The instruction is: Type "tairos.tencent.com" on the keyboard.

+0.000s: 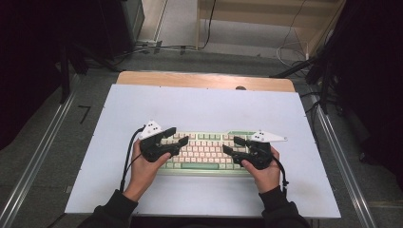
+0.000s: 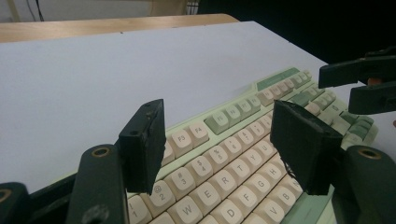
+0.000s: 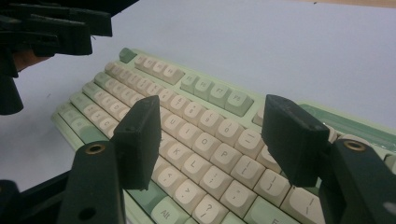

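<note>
While both tools (image 1: 175,137) (image 1: 234,145) gape, keyboard (image 1: 204,151) lies beneath.

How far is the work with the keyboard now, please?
Done: the keyboard lies flat on the white mat, both grippers brought over it. In hand: the left gripper and the right gripper hover open above the keys, gripping nothing. Left: any actual pressing or gripping; no pad touches a key.

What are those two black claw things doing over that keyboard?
A person holds a black two-jaw gripper in each hand above a pale green keyboard with cream keys on a white table sheet. The left gripper hovers over the keyboard's left end, the right gripper over its right end. Both have open jaws and hold nothing.
</note>
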`<state>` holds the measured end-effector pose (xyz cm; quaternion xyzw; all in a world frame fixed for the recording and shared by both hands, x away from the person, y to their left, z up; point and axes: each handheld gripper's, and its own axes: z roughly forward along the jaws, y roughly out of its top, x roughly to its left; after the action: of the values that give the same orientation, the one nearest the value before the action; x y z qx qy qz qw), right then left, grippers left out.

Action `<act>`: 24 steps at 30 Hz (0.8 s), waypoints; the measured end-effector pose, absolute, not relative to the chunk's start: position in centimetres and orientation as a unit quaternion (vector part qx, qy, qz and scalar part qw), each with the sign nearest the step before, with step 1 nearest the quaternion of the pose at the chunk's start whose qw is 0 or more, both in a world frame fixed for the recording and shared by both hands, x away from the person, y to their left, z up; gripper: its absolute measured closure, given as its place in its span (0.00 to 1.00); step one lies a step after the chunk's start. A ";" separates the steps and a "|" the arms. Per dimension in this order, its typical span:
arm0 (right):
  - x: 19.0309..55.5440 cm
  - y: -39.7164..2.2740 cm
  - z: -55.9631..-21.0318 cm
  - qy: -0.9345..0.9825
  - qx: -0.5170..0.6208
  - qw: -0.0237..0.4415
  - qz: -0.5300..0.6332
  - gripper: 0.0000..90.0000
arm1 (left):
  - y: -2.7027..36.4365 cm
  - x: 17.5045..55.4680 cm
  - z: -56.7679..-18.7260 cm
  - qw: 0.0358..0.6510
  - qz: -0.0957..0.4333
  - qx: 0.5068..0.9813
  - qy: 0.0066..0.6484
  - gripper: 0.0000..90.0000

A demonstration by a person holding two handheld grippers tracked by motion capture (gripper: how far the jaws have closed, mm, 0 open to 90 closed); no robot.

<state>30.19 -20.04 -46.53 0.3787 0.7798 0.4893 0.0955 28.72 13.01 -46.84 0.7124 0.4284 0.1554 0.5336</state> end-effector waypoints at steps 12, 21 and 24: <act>29.5 -19.9 -46.6 0.800 0.352 0.088 0.479 0.95 | 13.0 28.1 -46.9 0.540 0.153 0.711 0.423 0.42; 29.3 -18.9 -47.4 0.829 0.339 0.082 0.437 0.97 | 12.8 28.0 -47.1 0.540 0.142 0.716 0.420 0.44; 29.4 -18.7 -47.9 0.838 0.337 0.077 0.423 0.97 | 12.8 28.0 -47.2 0.540 0.139 0.716 0.420 0.44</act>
<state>29.41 -18.73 -47.87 0.3375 0.8375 0.4228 0.0768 27.98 12.78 -47.19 0.7161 0.4196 0.1389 0.5402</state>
